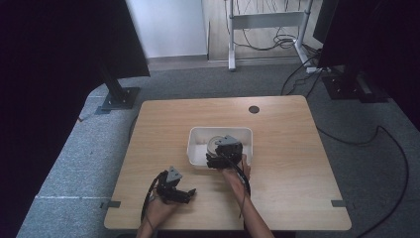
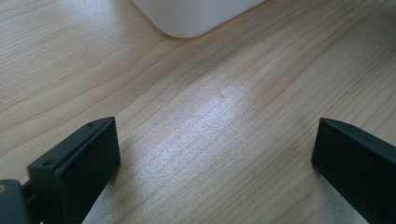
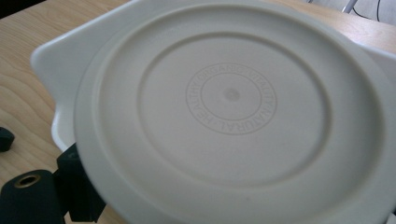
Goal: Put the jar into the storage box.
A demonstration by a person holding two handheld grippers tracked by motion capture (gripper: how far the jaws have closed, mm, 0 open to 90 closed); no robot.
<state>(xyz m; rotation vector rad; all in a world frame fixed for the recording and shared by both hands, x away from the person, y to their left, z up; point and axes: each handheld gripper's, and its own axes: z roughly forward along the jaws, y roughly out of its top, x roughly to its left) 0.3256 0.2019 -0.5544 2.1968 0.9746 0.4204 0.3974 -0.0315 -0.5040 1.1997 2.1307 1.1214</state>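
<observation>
Filling the right gripper view, a round cream plate (image 3: 233,112) shows its embossed underside, pinched at its rim by the right gripper (image 1: 224,153) and tilted over the white tray (image 1: 195,144). Held only at the edge, it could likely slip or knock the tray wall while going down. Well apart, the left gripper (image 1: 184,194) rests with jaws spread on the wooden table (image 1: 287,163), which lies bare around the tray.

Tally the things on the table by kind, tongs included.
White tub: 1
Pale round plate: 1
Tongs: 2, left tongs and right tongs
Total: 4
</observation>
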